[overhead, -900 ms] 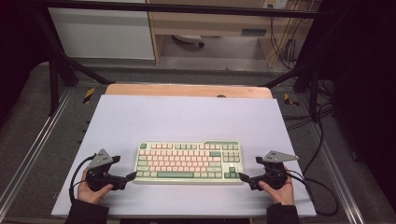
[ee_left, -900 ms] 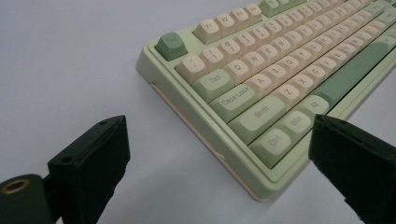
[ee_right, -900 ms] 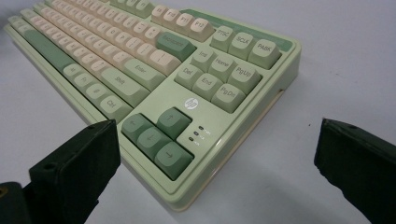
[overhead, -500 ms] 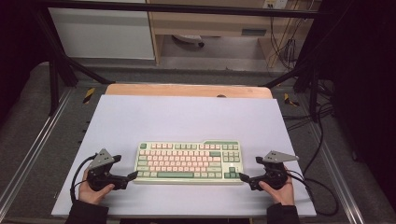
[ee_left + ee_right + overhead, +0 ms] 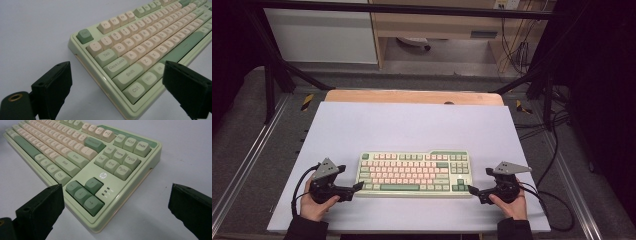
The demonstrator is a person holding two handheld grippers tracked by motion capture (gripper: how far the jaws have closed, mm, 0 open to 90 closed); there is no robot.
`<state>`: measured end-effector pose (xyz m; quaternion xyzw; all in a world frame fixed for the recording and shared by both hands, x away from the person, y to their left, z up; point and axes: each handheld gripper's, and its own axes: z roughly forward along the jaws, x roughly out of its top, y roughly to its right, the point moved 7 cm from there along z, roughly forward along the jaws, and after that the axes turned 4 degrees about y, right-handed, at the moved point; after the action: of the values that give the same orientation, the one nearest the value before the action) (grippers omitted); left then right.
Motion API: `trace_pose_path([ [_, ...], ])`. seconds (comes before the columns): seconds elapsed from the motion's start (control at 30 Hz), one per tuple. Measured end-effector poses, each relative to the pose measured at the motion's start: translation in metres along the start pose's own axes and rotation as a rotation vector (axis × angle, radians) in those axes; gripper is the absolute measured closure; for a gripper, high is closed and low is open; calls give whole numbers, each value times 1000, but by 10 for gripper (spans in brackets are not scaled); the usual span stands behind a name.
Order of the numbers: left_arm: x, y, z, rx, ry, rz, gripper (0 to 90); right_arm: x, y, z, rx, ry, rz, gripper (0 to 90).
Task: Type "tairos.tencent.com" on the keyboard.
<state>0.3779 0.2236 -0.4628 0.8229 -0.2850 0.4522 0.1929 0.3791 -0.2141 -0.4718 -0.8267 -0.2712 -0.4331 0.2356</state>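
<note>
1. Two hands enter from the near edge of the table [image 5: 412,125]. The left hand [image 5: 314,207] holds the left gripper [image 5: 358,186]; the right hand [image 5: 512,205] holds the right gripper [image 5: 472,190].
2. The left gripper lies low over the table at the near-left corner of the keyboard [image 5: 414,173]. Its jaws stand apart and hold nothing. In the left gripper view, the near-left corner of the keyboard [image 5: 140,57], with the Ctrl key, sits between the two jaws; no contact with either jaw is visible.
3. The right gripper lies low at the near-right corner of the keyboard. Its jaws also stand wide apart and hold nothing. In the right gripper view, the corner with the arrow keys [image 5: 85,192] sits between the jaws, closer to the jaw on the left of that view; contact cannot be confirmed.
4. A black cable [image 5: 299,185] loops out from the left gripper, and another cable [image 5: 557,210] trails from the right gripper toward the right edge of the table.
5. The keyboard, pale green with cream and green keys, lies flat on the pale table cover in the near half, centred between left and right, its long side parallel to the near edge.
6. Beyond the keyboard, the table surface continues to a wooden strip [image 5: 412,96] along the far edge.
</note>
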Motion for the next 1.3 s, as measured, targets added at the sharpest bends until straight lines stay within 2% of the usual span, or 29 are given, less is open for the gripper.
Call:
trace_pose_path([
  [0.2,6,6,2,1,-1,-20,161,0,0,-1,0,1,-7,9],
  [0.3,8,10,4,5,-11,-12,212,0,0,0,-1,-3,-4,9],
  [0.37,11,13,6,2,-10,-25,230,-1,0,0,-1,-2,-4,9],
  [0.4,12,14,6,-1,-13,-28,277,-1,0,1,-1,-4,-7,9],
  [0.77,28,32,17,6,-15,-28,553,-1,1,1,-4,-8,-12,8],
  [0.8,30,33,19,8,-19,-26,553,-1,1,1,-4,-8,-12,8],
  [0.87,33,37,21,5,-19,-23,626,-2,0,1,-5,-13,-10,8],
  [0.97,36,41,25,-1,-27,-12,668,-2,0,2,-4,-12,-11,8],
  [1.0,37,42,27,-4,-26,-11,716,-2,0,2,-4,-16,-9,8],
  [1.3,50,56,46,-31,-31,26,839,-2,0,2,-5,-16,-13,8],
])
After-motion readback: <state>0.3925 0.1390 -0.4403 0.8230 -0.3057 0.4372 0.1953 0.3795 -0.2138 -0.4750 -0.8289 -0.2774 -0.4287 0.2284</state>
